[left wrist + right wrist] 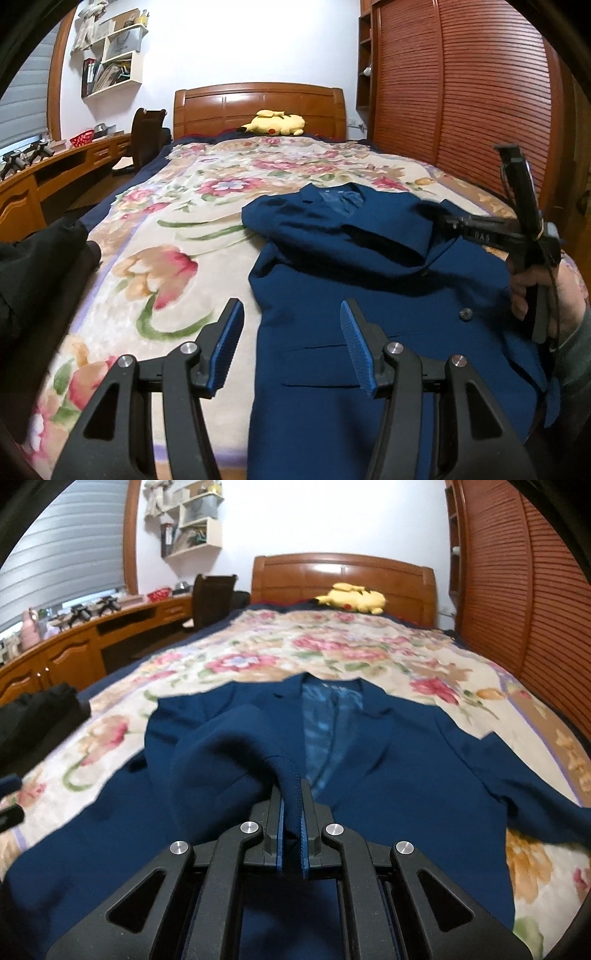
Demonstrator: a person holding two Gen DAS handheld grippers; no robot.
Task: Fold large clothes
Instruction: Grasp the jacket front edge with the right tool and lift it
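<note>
Right gripper clamps a sleeve cuff

The left gripper hangs half open, holding nothing, above the blue jacket, which lies face up on the flowered blanket covering the bed.

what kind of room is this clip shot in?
A lived-in home bedroom, most likely. A bed with a wooden headboard and floral blanket fills the view, a yellow plush toy lies at its head, and a wooden desk runs under the window.
</note>
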